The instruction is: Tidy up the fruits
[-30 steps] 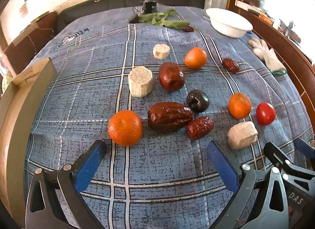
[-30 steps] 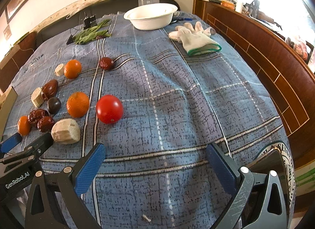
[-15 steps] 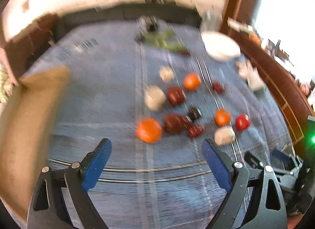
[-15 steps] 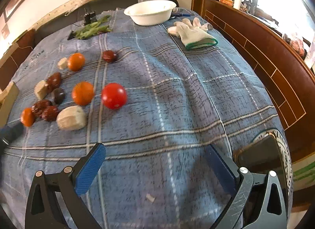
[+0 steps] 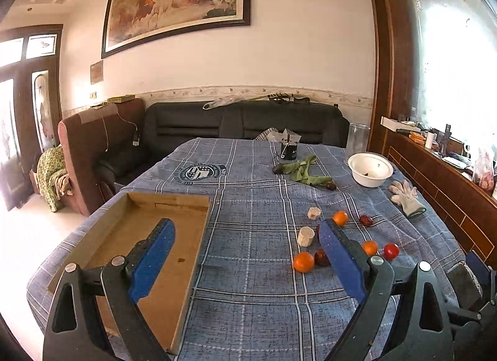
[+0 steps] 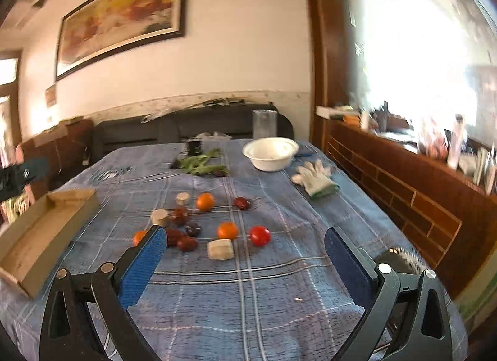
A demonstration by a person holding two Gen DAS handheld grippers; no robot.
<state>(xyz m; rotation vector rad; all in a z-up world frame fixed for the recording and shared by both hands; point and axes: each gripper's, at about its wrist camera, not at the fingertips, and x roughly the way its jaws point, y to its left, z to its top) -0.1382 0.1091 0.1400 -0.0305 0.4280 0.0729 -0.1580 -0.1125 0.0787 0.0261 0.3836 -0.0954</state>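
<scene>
Where L wrist cam looks: L gripper [image 5: 245, 255] spread wide, nothing between pads; cardboard tray [image 5: 174, 202] bare at left on checked cloth [image 5: 248, 299]; fruits [image 5: 303, 262] scattered to right, well apart from tray. R wrist cam: R gripper [image 6: 245, 255] spread too, empty; tomato [image 6: 260, 235], oranges [image 6: 227, 230], dates [image 6: 186, 243] mid-cloth; white bowl [image 6: 271, 157], glove [image 6: 315, 178] beyond.

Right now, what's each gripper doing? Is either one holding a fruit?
Left gripper: open, holding nothing; the fruit lies on the table beyond it.
Right gripper: open, holding nothing.
</scene>
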